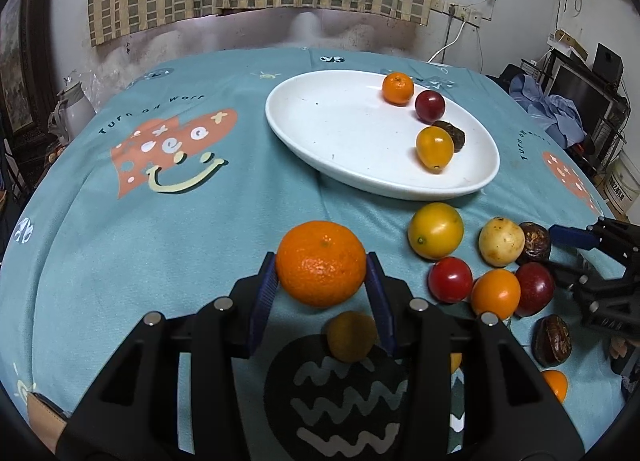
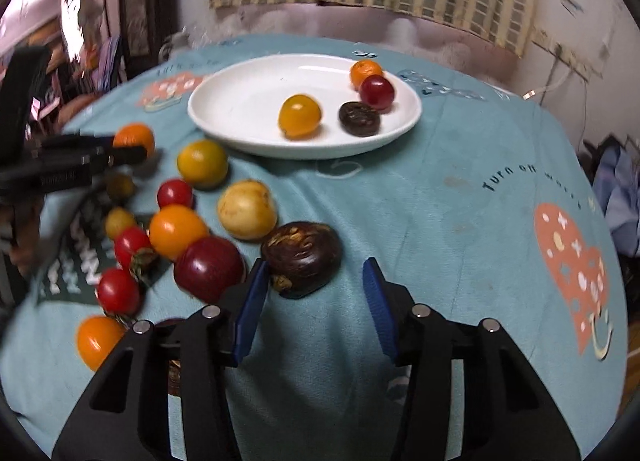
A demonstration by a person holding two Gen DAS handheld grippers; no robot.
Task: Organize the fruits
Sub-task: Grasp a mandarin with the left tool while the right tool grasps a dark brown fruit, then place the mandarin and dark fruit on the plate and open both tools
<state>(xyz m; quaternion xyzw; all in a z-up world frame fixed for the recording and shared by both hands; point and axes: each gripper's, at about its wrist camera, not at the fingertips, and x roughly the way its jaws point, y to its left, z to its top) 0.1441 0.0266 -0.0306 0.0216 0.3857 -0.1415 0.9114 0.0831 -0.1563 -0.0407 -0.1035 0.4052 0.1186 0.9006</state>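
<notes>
My left gripper [image 1: 322,275] is shut on an orange tangerine [image 1: 320,263] and holds it above the cloth, short of the white oval plate [image 1: 340,133]. The plate holds a small tangerine [image 1: 397,88], a dark red fruit [image 1: 429,105], a yellow tomato [image 1: 434,148] and a dark brown fruit [image 1: 454,133]. My right gripper [image 2: 316,281] is open, with a dark brown wrinkled fruit [image 2: 302,257] lying between its fingertips on the cloth. The left gripper [image 2: 120,153] also shows in the right wrist view, at the left.
Several loose fruits lie on the teal tablecloth [image 2: 460,221] left of my right gripper: a yellow tomato [image 2: 202,163], a pale yellow fruit [image 2: 247,209], an orange tomato [image 2: 176,231], a dark red fruit [image 2: 209,273] and red tomatoes [image 2: 118,293]. A wall and curtain stand behind the table.
</notes>
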